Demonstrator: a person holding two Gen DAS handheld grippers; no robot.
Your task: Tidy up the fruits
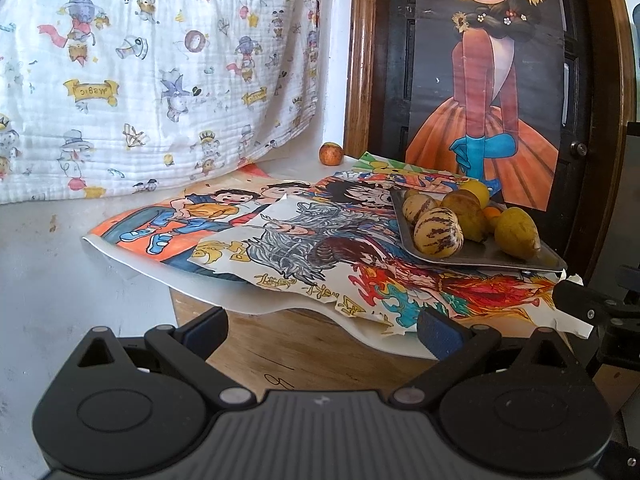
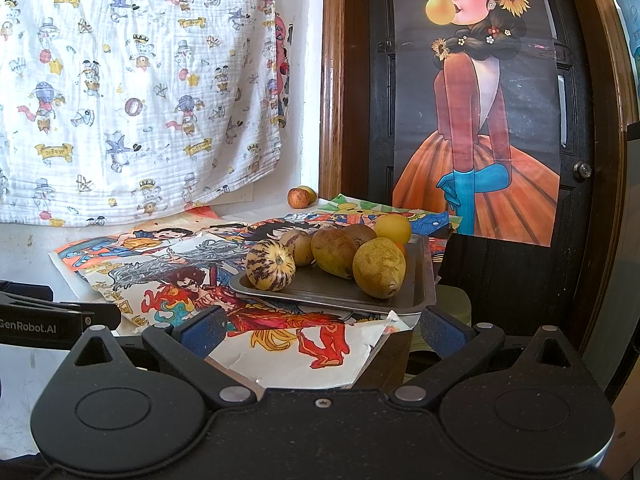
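Observation:
A metal tray [image 1: 492, 258] [image 2: 420, 280] sits on coloured drawings at the table's right side. It holds several fruits: striped pepino melons [image 1: 438, 232] [image 2: 270, 266], yellow-brown pears [image 1: 516, 232] [image 2: 378, 268], a yellow round fruit [image 2: 394, 229] and a small orange [image 1: 491, 213]. A reddish apple [image 1: 331, 154] [image 2: 298, 197] lies apart at the back by the wall, with a second fruit [image 2: 309, 193] half hidden behind it. My left gripper [image 1: 322, 334] is open and empty, low in front of the table. My right gripper [image 2: 322, 332] is open and empty, just before the tray.
Coloured drawings [image 1: 224, 224] [image 2: 168, 276] cover the wooden table [image 1: 304, 344] and overhang its edge. A patterned white cloth [image 1: 140, 72] hangs behind on the left. A dark door with a girl poster [image 1: 492, 80] stands behind the tray. The left gripper's body [image 2: 44, 316] shows at the left.

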